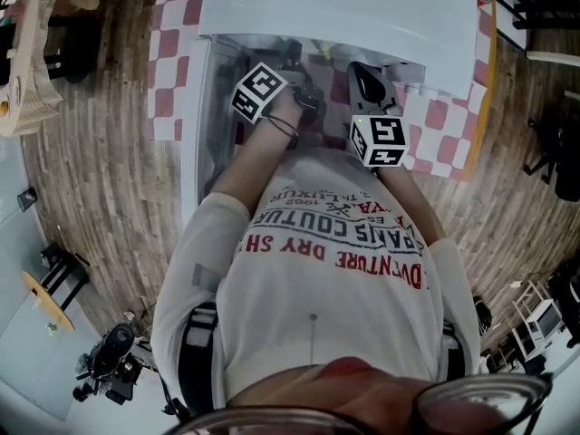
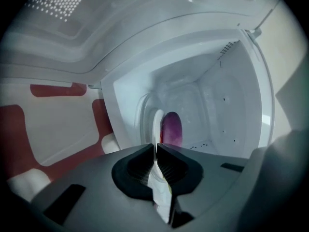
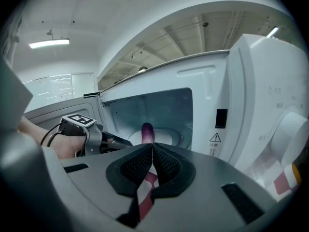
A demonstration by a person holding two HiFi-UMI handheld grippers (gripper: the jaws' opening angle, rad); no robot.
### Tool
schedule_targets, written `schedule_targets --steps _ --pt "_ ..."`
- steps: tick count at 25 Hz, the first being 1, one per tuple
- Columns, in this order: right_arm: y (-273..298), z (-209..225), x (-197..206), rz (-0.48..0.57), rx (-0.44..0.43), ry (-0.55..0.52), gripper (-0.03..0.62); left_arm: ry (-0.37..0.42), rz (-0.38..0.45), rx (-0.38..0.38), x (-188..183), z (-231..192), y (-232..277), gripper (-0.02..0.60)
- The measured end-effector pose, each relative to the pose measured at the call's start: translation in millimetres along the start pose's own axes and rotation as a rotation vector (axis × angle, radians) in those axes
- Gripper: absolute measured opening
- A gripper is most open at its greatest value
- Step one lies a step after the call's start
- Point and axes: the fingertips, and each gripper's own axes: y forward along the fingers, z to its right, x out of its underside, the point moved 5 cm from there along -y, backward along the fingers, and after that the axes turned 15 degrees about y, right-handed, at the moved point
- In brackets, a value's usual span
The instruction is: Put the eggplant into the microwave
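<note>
a table under a red and white checked cloth [image 1: 170,62] carries the white microwave [image 1: 344,16], which stands open toward the person. deep inside it, at the far end near the round white plate [image 3: 170,137], sits the eggplant [image 2: 171,128], a dark purple rounded end showing. it is already inside the oven, though i can't tell whether it rests fully on the plate. from its look i'd judge it light and fairly firm, with a smooth, glossy skin that could slide between hard pads. the best hold would be across the thick middle, squeezed gently so it neither bruises nor squirts free. the left tongs [image 2: 156,148] point into the oven mouth with the two dark pads pressed together, nothing pinched between them and well short of the eggplant. the right tongs [image 3: 152,150] hang just beside them on the right, also closed tight on nothing, touching neither the oven nor the vegetable. to my eye the job looks about done.
</note>
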Motion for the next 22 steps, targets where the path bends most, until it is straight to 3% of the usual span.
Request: schedule_targets --steps 5,11,12,17,22 --pt "-1.7 2.5 3.5 -0.007 0.011 0.012 0.026 0.113 -0.052 -0.058 0.6 4.4 -2.2 0.032" --pt "-5.7 5.9 6.6 -0.009 0.026 0.057 0.026 0.318 -0.127 -0.104 0.5 12.1 -1.4 0.057" --pt "-6.4 6.3 6.7 -0.01 0.029 0.057 0.026 0.349 -0.133 -0.102 0.8 14.4 -1.5 0.075" --pt "-9.1 5.7 7.0 -0.009 0.032 0.049 0.026 0.417 -0.146 -0.119 5.3 19.8 -3.6 0.301" --pt "-9.1 3.7 9.1 -0.013 0.027 0.045 0.026 0.411 -0.169 -0.111 6.5 13.9 -6.7 0.318"
